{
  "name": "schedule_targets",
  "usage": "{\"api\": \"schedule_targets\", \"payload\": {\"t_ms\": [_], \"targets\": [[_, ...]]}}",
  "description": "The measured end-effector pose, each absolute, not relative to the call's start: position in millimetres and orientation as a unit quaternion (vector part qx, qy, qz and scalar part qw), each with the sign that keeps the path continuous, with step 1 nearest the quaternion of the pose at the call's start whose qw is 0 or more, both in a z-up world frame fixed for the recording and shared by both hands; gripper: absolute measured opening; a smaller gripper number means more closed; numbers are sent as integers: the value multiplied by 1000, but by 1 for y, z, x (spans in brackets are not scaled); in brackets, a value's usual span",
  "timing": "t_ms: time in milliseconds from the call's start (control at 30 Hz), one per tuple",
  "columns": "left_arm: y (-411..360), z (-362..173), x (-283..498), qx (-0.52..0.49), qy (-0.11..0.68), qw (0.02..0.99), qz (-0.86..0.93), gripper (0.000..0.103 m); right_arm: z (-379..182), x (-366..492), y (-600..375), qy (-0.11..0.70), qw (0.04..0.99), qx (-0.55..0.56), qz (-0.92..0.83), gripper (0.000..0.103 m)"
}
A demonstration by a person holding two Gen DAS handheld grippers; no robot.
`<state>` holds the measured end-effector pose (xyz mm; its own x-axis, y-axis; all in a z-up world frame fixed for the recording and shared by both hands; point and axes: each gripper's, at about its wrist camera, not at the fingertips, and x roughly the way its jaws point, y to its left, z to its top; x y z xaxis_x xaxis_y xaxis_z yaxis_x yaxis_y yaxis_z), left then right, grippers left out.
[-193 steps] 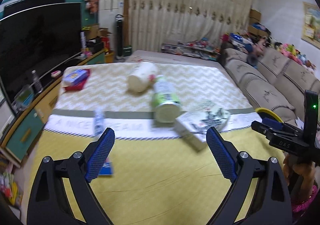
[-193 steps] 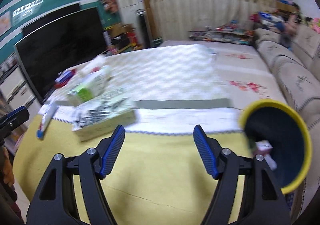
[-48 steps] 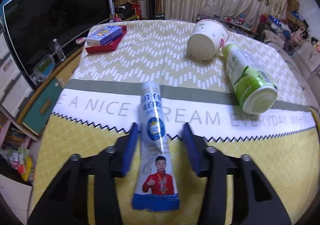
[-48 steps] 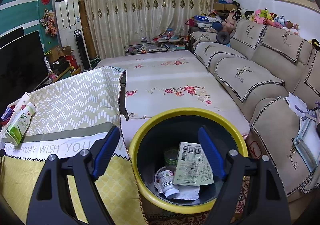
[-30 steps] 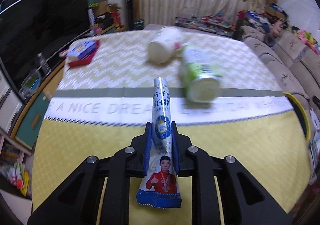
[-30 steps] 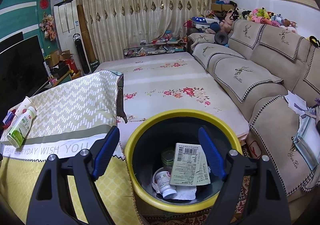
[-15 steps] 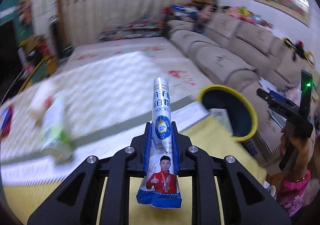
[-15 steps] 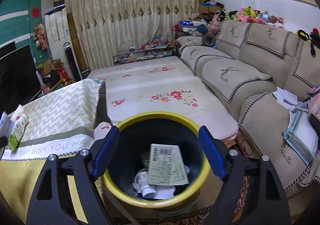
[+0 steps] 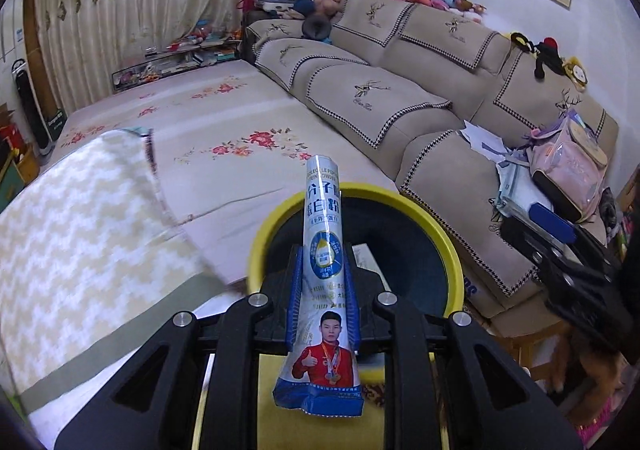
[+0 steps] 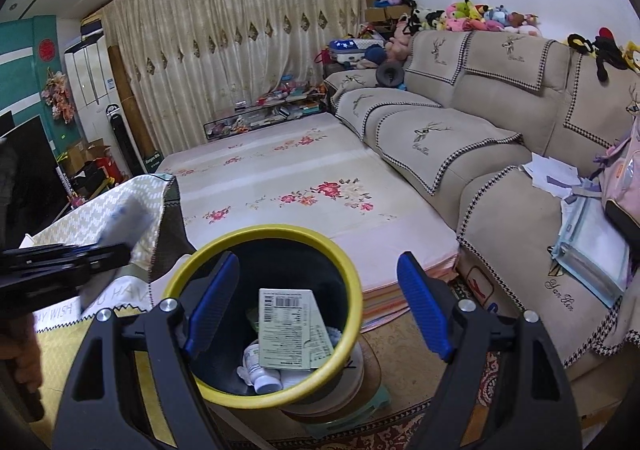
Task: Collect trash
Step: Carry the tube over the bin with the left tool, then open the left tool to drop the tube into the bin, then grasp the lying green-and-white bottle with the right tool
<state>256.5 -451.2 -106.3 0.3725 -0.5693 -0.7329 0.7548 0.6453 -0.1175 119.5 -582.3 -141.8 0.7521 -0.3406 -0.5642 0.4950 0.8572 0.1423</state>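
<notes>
My left gripper (image 9: 323,282) is shut on a white and blue powder sachet (image 9: 322,250) with a man in red printed on it. It holds the sachet upright over the near rim of the yellow-rimmed trash bin (image 9: 448,250). My right gripper (image 10: 316,302) is open and empty, hovering above the same bin (image 10: 224,250). Inside the bin lie a flat carton with a barcode (image 10: 286,326), a small white bottle (image 10: 260,368) and crumpled paper. The left gripper (image 10: 60,270) shows blurred at the left of the right wrist view.
A beige sofa (image 9: 420,106) with papers and a pink bag (image 9: 568,166) runs along the right. A floral mat (image 10: 300,186) covers the low platform behind the bin. The yellow and chevron cloth (image 9: 72,218) lies at left. Patterned carpet (image 10: 400,426) lies below the bin.
My left gripper closed on the sachet, lifted it off the cloth and swung right to the bin. My right gripper stayed open over the bin, drifting slightly closer.
</notes>
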Motion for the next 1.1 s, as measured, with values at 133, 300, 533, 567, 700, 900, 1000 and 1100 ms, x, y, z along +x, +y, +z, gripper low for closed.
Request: {"api": "schedule_targets", "payload": {"t_ms": [133, 300, 533, 567, 700, 900, 1000, 1100], "targets": [[-481, -122, 264, 125, 398, 813, -406, 21, -144, 117, -586, 272, 923, 146, -231, 77], [-497, -132, 270, 126, 395, 818, -398, 59, -145, 116, -587, 272, 921, 149, -235, 77], [-461, -107, 259, 105, 358, 841, -392, 68, -142, 121, -576, 274, 925, 143, -220, 78], [-444, -98, 255, 100, 342, 852, -385, 72, -142, 124, -572, 276, 926, 141, -216, 78], [-382, -73, 245, 81, 308, 879, -354, 75, -144, 136, -552, 283, 929, 135, -194, 78], [-258, -51, 239, 50, 276, 924, -261, 80, -147, 162, -508, 294, 936, 125, -150, 78], [-192, -47, 240, 35, 268, 943, -194, 82, -151, 177, -476, 300, 939, 123, -114, 80], [-127, -48, 244, 25, 268, 955, -123, 82, -155, 194, -428, 311, 943, 107, -61, 80]]}}
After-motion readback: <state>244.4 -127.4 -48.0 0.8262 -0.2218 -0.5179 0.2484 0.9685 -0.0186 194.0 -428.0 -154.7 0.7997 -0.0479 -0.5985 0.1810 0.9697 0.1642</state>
